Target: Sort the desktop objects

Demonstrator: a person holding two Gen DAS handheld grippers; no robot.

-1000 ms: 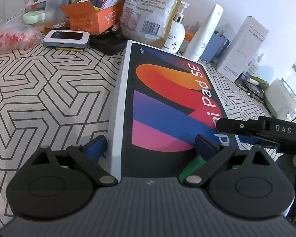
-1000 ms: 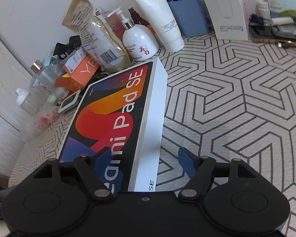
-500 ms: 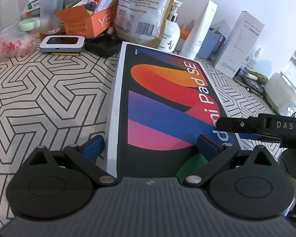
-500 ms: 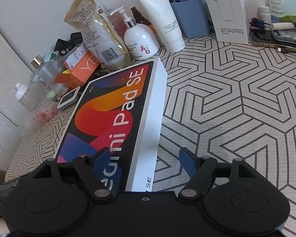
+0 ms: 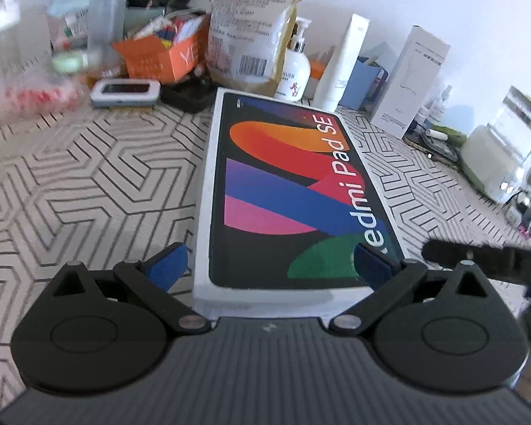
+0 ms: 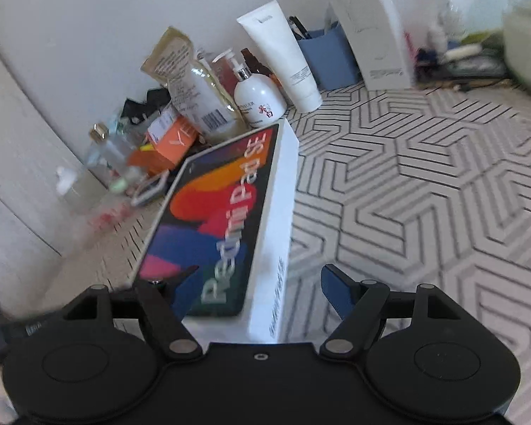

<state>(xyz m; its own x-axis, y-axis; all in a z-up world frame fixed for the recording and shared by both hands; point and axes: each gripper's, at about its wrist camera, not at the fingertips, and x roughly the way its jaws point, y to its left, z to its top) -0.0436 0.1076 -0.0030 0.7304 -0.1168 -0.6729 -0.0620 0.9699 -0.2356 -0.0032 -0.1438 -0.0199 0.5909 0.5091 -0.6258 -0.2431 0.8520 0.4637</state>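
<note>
A white Redmi Pad SE box (image 5: 286, 198) with a colourful lid lies flat on the patterned desk, its far end near the clutter by the wall. My left gripper (image 5: 270, 265) is open, its blue fingertips (image 5: 168, 265) level with the box's near end, one on each side. My right gripper (image 6: 262, 290) is open at the box's (image 6: 230, 219) near right corner, left finger over the lid and right finger beside the white side. Neither gripper holds the box.
Along the wall stand a food pouch (image 5: 251, 24), a white pump bottle (image 5: 293, 71), a white tube (image 5: 343, 67), a blue holder (image 5: 368, 81), an orange box (image 5: 163, 56), a small white device (image 5: 125, 90) and a tall white carton (image 5: 410, 78). A black tool (image 5: 485, 258) is at the right.
Both grippers have drawn back toward me along the box, so more of the lid and its near end show. The box lies in the same place.
</note>
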